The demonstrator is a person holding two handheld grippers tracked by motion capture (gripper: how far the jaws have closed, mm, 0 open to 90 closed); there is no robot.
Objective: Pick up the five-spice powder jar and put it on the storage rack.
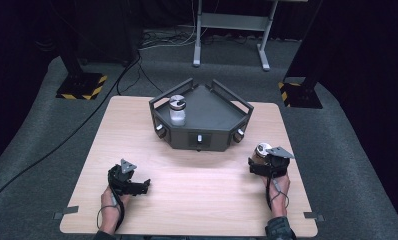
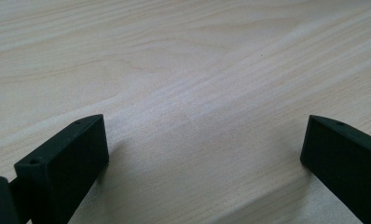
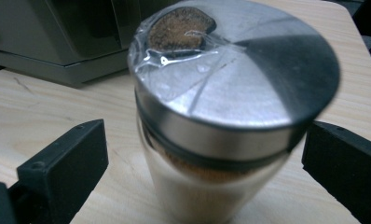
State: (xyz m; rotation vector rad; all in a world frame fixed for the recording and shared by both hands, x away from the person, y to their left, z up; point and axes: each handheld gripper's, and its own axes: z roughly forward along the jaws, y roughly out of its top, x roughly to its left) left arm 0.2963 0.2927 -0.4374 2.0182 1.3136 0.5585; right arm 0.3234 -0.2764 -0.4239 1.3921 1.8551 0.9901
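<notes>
A glass spice jar with a metal lid and brown powder stands on the wooden table between the wide-apart jaws of my right gripper; the jaws do not touch it. In the high view this jar sits at the table's right side, just in front of the gripper. A second jar with white contents stands in the left part of the dark angular tray. My left gripper is open low over bare wood at the front left, with nothing between its jaws.
The dark tray has raised rails and sits at the table's far middle. Beyond the table lie grey carpet, black stands with yellow-striped bases, cables and a metal frame. Bare wood spreads between the two grippers.
</notes>
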